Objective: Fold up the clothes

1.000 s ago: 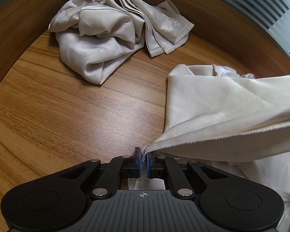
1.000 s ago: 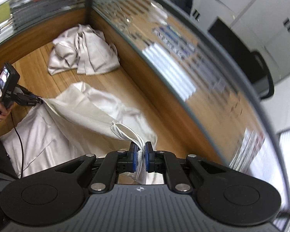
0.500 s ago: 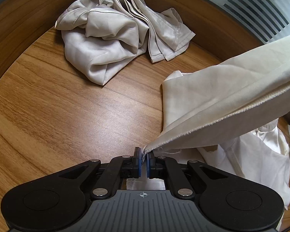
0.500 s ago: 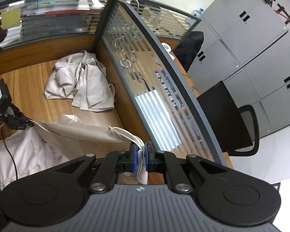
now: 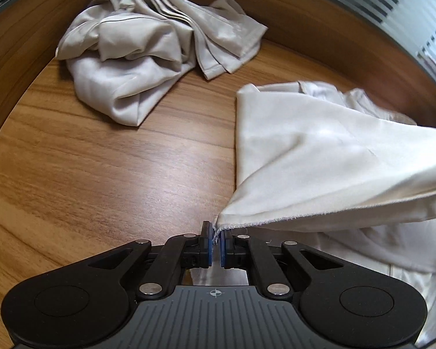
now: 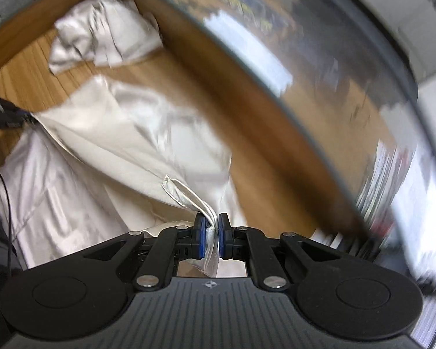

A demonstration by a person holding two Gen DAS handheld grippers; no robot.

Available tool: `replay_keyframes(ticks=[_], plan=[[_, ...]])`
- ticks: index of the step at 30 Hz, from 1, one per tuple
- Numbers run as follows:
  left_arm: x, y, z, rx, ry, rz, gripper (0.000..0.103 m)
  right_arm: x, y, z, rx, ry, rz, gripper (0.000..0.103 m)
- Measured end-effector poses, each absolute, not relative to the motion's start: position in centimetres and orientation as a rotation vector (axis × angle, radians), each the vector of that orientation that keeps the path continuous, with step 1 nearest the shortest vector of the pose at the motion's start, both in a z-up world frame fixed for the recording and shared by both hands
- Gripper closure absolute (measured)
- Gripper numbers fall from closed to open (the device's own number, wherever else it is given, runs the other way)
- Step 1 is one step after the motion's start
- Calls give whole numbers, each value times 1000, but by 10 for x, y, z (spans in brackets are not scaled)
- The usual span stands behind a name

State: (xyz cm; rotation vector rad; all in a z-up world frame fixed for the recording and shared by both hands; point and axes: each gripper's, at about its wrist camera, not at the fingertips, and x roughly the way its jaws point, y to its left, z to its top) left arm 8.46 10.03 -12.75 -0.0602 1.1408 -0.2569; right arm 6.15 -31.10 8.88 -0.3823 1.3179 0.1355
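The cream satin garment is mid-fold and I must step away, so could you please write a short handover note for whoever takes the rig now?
Left tongs: shut on a raw corner of the cream satin garment.
Right tongs: shut on its hemmed edge; the view is blurred.
The garment is stretched between both tongs, its lower part on the wooden desk.
A crumpled grey-beige pile of clothes waits in the far corner, untouched.
Done: the edge is lifted. Left: lay the fold down, finish, then fold the pile.
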Motion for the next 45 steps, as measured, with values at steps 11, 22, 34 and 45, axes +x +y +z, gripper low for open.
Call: replay_keyframes(ticks=[11, 22, 34, 45], plan=[[80, 88, -115, 45, 1140, -320, 95, 4, -354, -58, -223, 1406, 94, 79], [71, 66, -82, 106, 1081, -472, 87, -28, -377, -69, 187, 1311, 29, 67], [73, 55, -106, 184, 1156, -460, 87, -39, -389, -68, 236, 1255, 61, 103], [72, 48, -97, 173, 1137, -490, 85, -64, -419, -74, 243, 1371, 70, 99]])
